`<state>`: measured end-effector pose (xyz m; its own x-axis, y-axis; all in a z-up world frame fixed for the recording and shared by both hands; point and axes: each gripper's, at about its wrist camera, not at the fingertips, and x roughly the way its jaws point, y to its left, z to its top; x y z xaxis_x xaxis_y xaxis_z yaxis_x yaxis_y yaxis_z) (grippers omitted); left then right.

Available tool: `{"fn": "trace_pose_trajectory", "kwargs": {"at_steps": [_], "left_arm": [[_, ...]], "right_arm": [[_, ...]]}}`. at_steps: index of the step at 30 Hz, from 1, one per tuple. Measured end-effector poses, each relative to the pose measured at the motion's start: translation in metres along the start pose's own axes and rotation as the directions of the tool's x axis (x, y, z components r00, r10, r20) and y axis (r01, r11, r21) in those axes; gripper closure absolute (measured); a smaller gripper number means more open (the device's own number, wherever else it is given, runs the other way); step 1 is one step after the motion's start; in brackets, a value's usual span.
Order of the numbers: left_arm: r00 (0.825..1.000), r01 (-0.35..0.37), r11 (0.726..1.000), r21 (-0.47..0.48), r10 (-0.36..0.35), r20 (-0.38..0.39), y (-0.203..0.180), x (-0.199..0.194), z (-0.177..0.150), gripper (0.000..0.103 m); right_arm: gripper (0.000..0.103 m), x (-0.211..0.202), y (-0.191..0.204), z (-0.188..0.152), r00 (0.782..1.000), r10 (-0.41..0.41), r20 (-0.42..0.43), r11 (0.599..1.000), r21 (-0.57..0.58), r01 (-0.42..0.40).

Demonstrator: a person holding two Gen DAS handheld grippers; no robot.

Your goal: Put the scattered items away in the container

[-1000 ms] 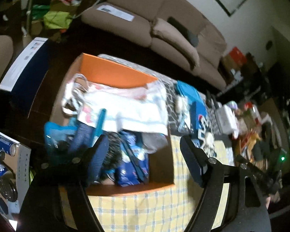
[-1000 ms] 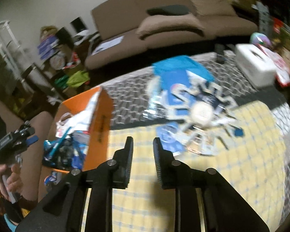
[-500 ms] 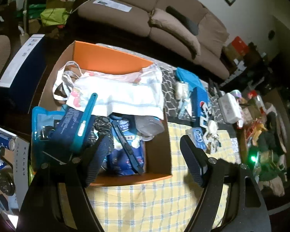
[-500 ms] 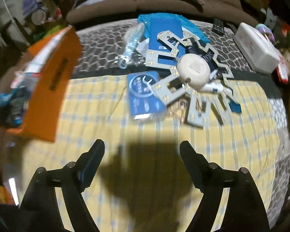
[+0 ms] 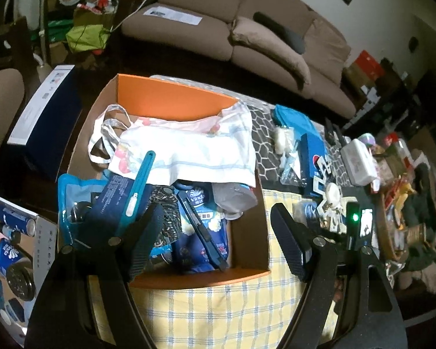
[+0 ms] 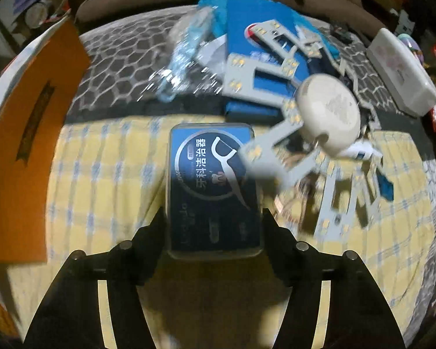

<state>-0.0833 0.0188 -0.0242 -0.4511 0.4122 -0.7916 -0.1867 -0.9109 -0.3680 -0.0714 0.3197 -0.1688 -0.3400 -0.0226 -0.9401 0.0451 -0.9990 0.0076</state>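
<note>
An orange cardboard box [image 5: 171, 101] holds a white bag, a teal tool, blue packets and other items. My left gripper [image 5: 218, 241] is open and empty, hovering above the box's near edge. In the right wrist view a blue dental floss box [image 6: 213, 189] lies on the yellow checked cloth [image 6: 101, 180], between the fingers of my right gripper [image 6: 213, 232]. The jaws sit at its two sides; I cannot tell whether they press on it. The orange box's side [image 6: 29, 133] shows at the left.
A white star-shaped LED lamp panel [image 6: 319, 110] lies just right of the floss box, over a blue box [image 6: 247, 43]. A clear plastic packet [image 6: 186, 55] and a white tissue box [image 6: 401, 72] lie behind. A brown sofa [image 5: 247, 29] stands behind the table.
My right gripper opened wide, then moved forward and down so that the floss box now sits between its fingers. The left gripper rose slightly over the orange box and stayed open.
</note>
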Motion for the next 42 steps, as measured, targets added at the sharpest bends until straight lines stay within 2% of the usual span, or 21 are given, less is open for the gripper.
{"fn": "trace_pose_trajectory", "kwargs": {"at_steps": [4, 6, 7, 8, 11, 14, 19, 20, 22, 24, 27, 31, 34, 35, 37, 40, 41, 42], "left_arm": [[1.000, 0.007, 1.000, 0.008, -0.007, -0.015, -0.006, 0.003, -0.002, 0.030], [1.000, 0.021, 1.000, 0.017, -0.021, -0.024, -0.012, 0.005, -0.005, 0.030], [0.999, 0.028, 0.999, 0.021, -0.028, -0.028, -0.015, 0.005, -0.007, 0.030], [0.999, 0.033, 0.999, 0.024, -0.033, -0.027, -0.019, 0.005, -0.009, 0.030], [0.998, 0.054, 0.997, 0.059, -0.053, -0.017, -0.040, 0.005, -0.024, 0.030], [0.997, 0.065, 0.989, 0.137, -0.058, -0.050, -0.070, 0.013, -0.042, 0.030], [0.981, 0.138, 0.947, 0.291, -0.089, -0.175, -0.131, 0.046, -0.083, 0.028], [0.978, 0.135, 0.941, 0.311, -0.076, -0.195, -0.141, 0.055, -0.091, 0.020], [0.978, 0.092, 0.936, 0.340, -0.021, -0.208, -0.157, 0.075, -0.105, 0.012], [0.975, 0.036, 0.934, 0.356, 0.045, -0.218, -0.167, 0.102, -0.119, 0.012], [0.965, 0.017, 0.944, 0.329, 0.071, -0.253, -0.171, 0.131, -0.130, 0.012], [0.972, 0.039, 0.964, 0.263, 0.025, -0.234, -0.168, 0.146, -0.134, 0.011], [0.969, 0.011, 0.953, 0.303, 0.065, -0.238, -0.177, 0.161, -0.140, 0.011], [0.970, -0.024, 0.942, 0.334, 0.103, -0.221, -0.179, 0.166, -0.145, 0.008], [0.976, -0.042, 0.931, 0.364, 0.116, -0.185, -0.181, 0.170, -0.152, 0.006], [0.979, -0.065, 0.921, 0.385, 0.134, -0.155, -0.182, 0.175, -0.165, 0.014], [0.979, -0.103, 0.898, 0.428, 0.167, -0.116, -0.187, 0.173, -0.171, 0.030], [0.977, -0.129, 0.880, 0.458, 0.192, -0.093, -0.190, 0.172, -0.174, 0.036]], "right_arm": [[0.039, -0.017, 0.019, -0.045, 0.995, 0.081, -0.054, 0.995, -0.056, -0.084], [0.034, -0.029, 0.024, -0.067, 0.987, 0.142, -0.076, 0.987, -0.070, -0.147], [0.024, -0.038, 0.023, -0.077, 0.982, 0.176, -0.066, 0.982, -0.065, -0.180], [0.020, -0.049, 0.019, -0.086, 0.976, 0.213, -0.046, 0.975, -0.050, -0.215], [0.020, -0.075, -0.011, -0.102, 0.965, 0.261, 0.000, 0.965, 0.031, -0.261], [0.020, -0.096, -0.051, -0.109, 0.979, 0.196, 0.057, 0.974, 0.101, -0.201], [0.020, -0.114, -0.103, -0.119, 0.989, 0.106, 0.102, 0.968, 0.215, -0.126], [0.020, -0.115, -0.111, -0.123, 0.990, 0.093, 0.105, 0.966, 0.232, -0.115], [0.020, -0.115, -0.121, -0.129, 0.992, 0.077, 0.102, 0.962, 0.254, -0.101], [0.020, -0.114, -0.126, -0.135, 0.992, 0.078, 0.101, 0.959, 0.266, -0.102], [0.020, -0.109, -0.132, -0.143, 0.993, 0.059, 0.105, 0.958, 0.272, -0.085], [0.020, -0.105, -0.132, -0.147, 0.994, 0.039, 0.100, 0.960, 0.272, -0.065], [0.020, -0.112, -0.121, -0.141, 0.989, 0.042, 0.138, 0.972, 0.225, -0.073], [0.020, -0.113, -0.119, -0.140, 0.988, 0.050, 0.146, 0.975, 0.209, -0.080], [0.019, -0.110, -0.117, -0.140, 0.989, 0.039, 0.141, 0.978, 0.198, -0.067], [0.019, -0.108, -0.118, -0.139, 0.992, -0.023, 0.125, 0.981, 0.193, -0.002], [0.019, -0.109, -0.119, -0.139, 0.991, -0.038, 0.128, 0.981, 0.194, 0.013], [0.019, -0.110, -0.121, -0.139, 0.990, -0.041, 0.135, 0.980, 0.199, 0.013]]}}
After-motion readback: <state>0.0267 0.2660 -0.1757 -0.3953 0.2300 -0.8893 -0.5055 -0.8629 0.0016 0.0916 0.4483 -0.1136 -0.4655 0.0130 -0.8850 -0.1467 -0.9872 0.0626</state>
